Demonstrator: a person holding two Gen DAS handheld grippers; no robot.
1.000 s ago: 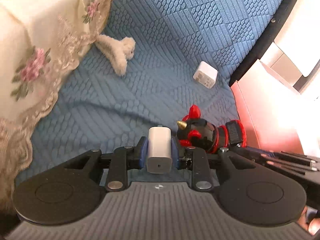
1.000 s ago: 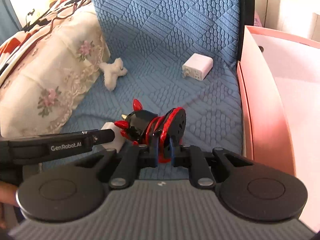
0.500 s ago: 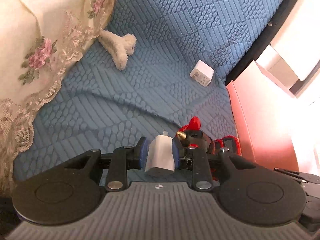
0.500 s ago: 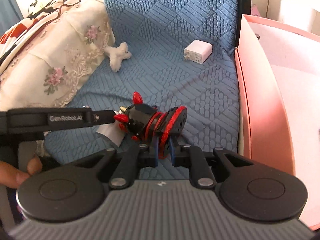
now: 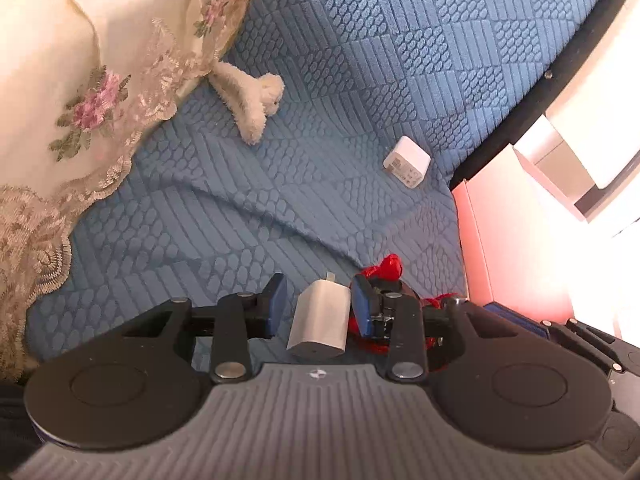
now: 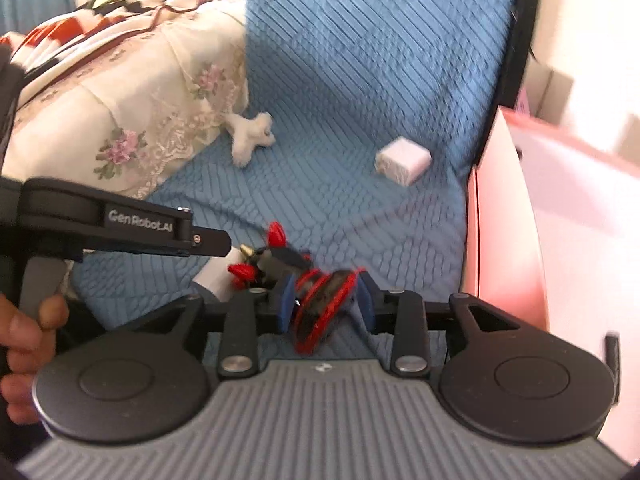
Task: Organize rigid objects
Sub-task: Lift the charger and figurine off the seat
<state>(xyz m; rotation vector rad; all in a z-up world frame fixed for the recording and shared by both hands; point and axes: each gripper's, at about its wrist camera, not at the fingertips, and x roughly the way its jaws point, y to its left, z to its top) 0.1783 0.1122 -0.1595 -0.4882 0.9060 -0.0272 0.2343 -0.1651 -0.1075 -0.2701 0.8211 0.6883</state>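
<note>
In the left wrist view a white charger (image 5: pixel 320 322) sits tilted between the blue pads of my left gripper (image 5: pixel 319 308). Its jaws are opening, and a gap shows at the left pad. Just to the right, a red and black toy figure (image 5: pixel 390 266) peeks past the right finger. In the right wrist view that toy (image 6: pixel 320 308), blurred, lies between the pads of my right gripper (image 6: pixel 326 306), whose jaws are opening too. Both items are low over the blue quilted cover (image 5: pixel 360 60). A second white charger (image 6: pixel 403 161) lies further back, by the cover's right edge.
A pink box (image 6: pixel 504 216) stands open along the right edge of the cover. A lace floral pillow (image 5: pixel 80 80) fills the left, with a small white plush piece (image 5: pixel 256 104) beside it. A person's hand (image 6: pixel 24 332) holds the left gripper's handle.
Both grippers were shut, the left on the white charger and the right on the toy; now both jaws stand apart. The charger has tipped sideways and the toy has sagged between the pads.
</note>
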